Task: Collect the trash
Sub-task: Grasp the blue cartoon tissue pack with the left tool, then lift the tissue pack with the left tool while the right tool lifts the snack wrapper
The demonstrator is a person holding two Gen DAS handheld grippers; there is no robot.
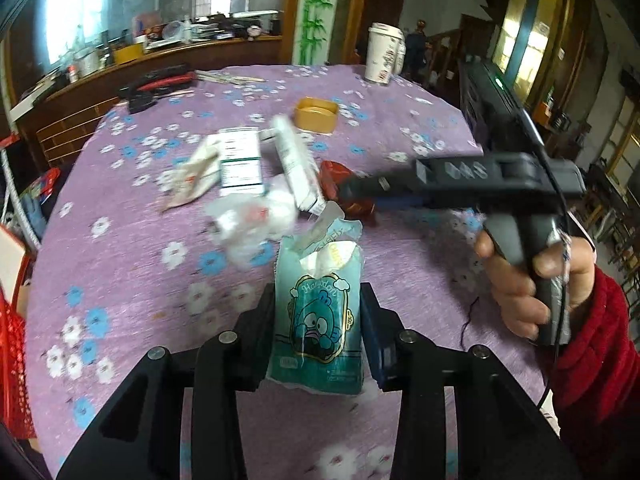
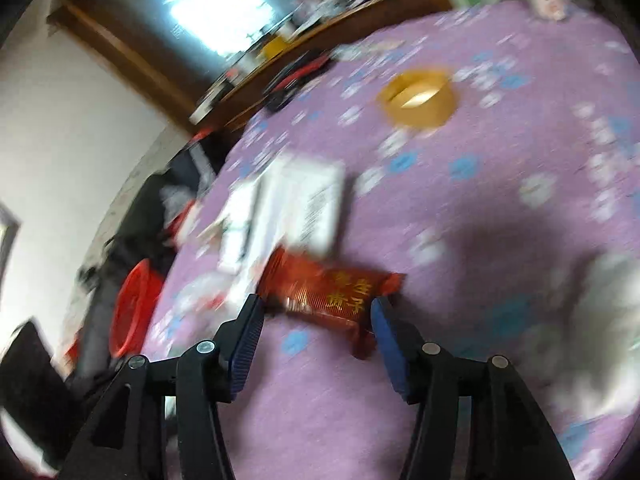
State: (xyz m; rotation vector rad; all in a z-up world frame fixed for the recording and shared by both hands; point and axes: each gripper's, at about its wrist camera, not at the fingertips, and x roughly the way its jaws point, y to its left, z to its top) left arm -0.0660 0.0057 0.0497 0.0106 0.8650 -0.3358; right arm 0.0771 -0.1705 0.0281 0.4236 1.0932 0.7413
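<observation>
Clamped between the two black fingers of the left gripper (image 1: 318,322) is a teal tissue packet (image 1: 318,312) printed with a cartoon bird; it is held upright above the tablecloth, its torn top gaping with white tissue showing. Behind it on the purple flowered tablecloth (image 1: 132,248) a loose heap of trash is seen: crumpled clear plastic (image 1: 248,220), a white printed box (image 1: 240,160), a white tube-shaped carton (image 1: 296,164) and a red snack wrapper (image 2: 328,288). Further back a yellow tub (image 1: 316,114) and a paper cup (image 1: 382,58) are set well apart from the heap. The right gripper (image 2: 318,316), gripped by a hand (image 1: 536,280) in a red sleeve, is pointed at the red wrapper. Its blue-padded jaws are spread wide, with the wrapper's near end lying between them on the cloth, untouched by either pad.
</observation>
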